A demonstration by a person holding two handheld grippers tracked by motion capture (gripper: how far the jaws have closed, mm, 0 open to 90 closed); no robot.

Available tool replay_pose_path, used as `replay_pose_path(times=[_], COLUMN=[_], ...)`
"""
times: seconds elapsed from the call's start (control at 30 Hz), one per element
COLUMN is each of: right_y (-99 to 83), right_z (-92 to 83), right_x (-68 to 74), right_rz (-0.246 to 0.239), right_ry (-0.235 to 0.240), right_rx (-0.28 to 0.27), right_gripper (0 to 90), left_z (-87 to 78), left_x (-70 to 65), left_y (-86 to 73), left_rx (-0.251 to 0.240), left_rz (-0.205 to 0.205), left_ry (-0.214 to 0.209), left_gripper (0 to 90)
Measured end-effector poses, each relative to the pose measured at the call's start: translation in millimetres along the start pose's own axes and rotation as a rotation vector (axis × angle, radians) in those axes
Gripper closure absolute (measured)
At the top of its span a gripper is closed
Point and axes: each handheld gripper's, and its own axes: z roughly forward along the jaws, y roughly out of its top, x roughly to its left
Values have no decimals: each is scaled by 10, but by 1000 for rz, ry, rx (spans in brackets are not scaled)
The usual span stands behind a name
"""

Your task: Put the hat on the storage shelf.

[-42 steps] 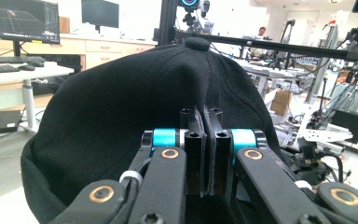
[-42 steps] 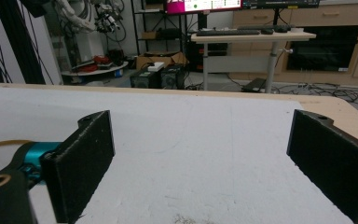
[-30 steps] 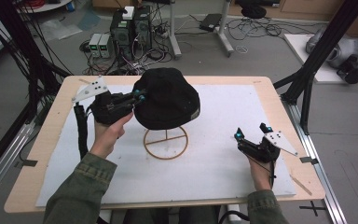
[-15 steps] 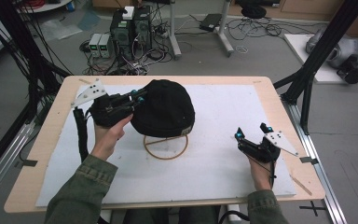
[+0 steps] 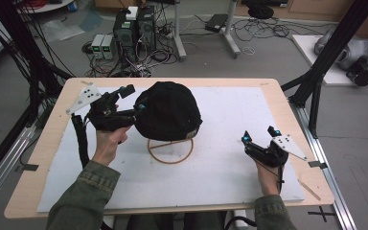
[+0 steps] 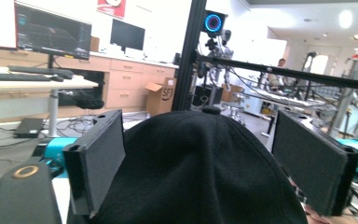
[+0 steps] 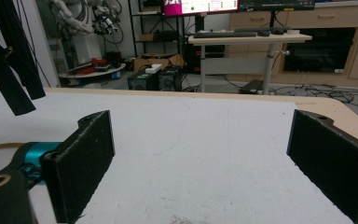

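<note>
A black cap point(image 5: 170, 112) sits on a gold wire stand point(image 5: 170, 152) at the middle of the white mat. My left gripper point(image 5: 135, 98) is at the cap's left side. Its jaws have just been opening and now stand wide. In the left gripper view the cap's crown point(image 6: 200, 163) bulges between the two pads point(image 6: 100, 161), which do not squeeze it. My right gripper point(image 5: 258, 135) rests on the mat at the right, well away from the cap. It is open, with bare mat between its pads point(image 7: 81, 163).
The white mat point(image 5: 230, 110) covers most of a wooden table point(image 5: 52, 129). Black frame posts point(image 5: 323, 62) rise at both far corners. A thin wooden stick point(image 5: 309, 189) lies at the right front edge. Computers and cables are on the floor behind the table.
The left gripper's jaws have opened and let go of the cap's edge. The cap has sunk a little onto the stand. The right gripper has not moved.
</note>
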Motion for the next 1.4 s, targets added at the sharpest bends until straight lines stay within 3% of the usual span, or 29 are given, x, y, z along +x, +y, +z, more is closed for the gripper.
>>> replay_pose_path(times=[0.13, 0.3, 0.43, 0.53, 0.6, 0.83, 0.97, 1.13, 1.27, 1.4], right_y=[2, 0, -1, -1, -6, -7, -9, -18, -31, -58], right_z=[3, 3, 0, -7, -5, -19, -21, -28, -25, -28], right_x=[0, 0, -6, -11, -15, 0, -10, -19, -20, -30], right_rz=[-7, -12, -12, -11, -24, -20, -19, -25, -30, -40], right_ry=[1, -1, -5, -6, -10, -14, -16, -24, -24, -31], right_rx=[-3, -2, 3, 0, -2, -2, -3, -7, 0, 4], right_gripper=[65, 66, 65, 65, 65, 66, 66, 65, 65, 65], left_z=[-38, -145, -291, -409, -474, -677, -783, -913, -1021, -1136], left_x=[5, 20, 55, 85, 77, 92, 136, 215, 276, 295], left_y=[-5, -28, -40, -72, -102, -245, -369, -588, -709, -821], left_rx=[18, -20, -42, -50, -56, -13, -7, 8, -6, -17], left_rz=[21, 28, 33, 29, 48, 100, 85, 71, 31, 43], left_ry=[51, 93, 193, 231, 264, 365, 407, 509, 564, 641], left_gripper=[146, 147, 143, 142, 137, 130, 130, 130, 136, 136])
